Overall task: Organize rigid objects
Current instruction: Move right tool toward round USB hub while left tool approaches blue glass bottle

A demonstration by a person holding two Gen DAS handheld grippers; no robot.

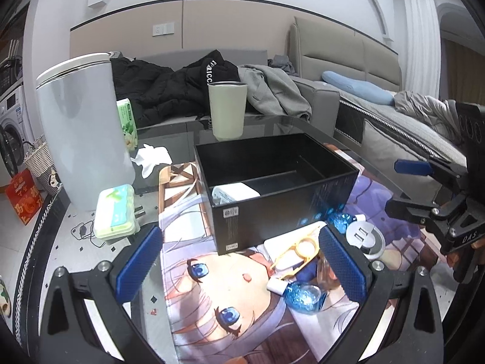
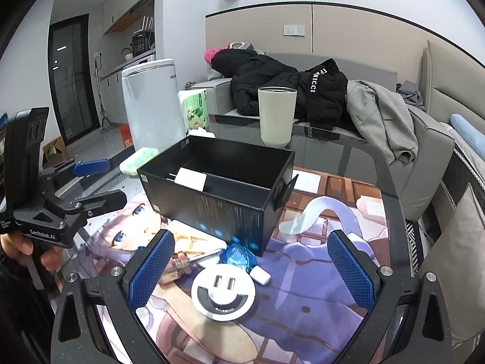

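Screwdriver in right view only, wicker basket in left only

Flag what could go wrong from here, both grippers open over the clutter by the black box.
1. The round USB hub sits flat on the anime mat; the right gripper may slip off its low edge.
2. The screwdriver, blue wrapper and white adapter crowd the hub, so closing fingers could drag neighbours.
3. The black box is light and open; a bump could shove it toward the cup.
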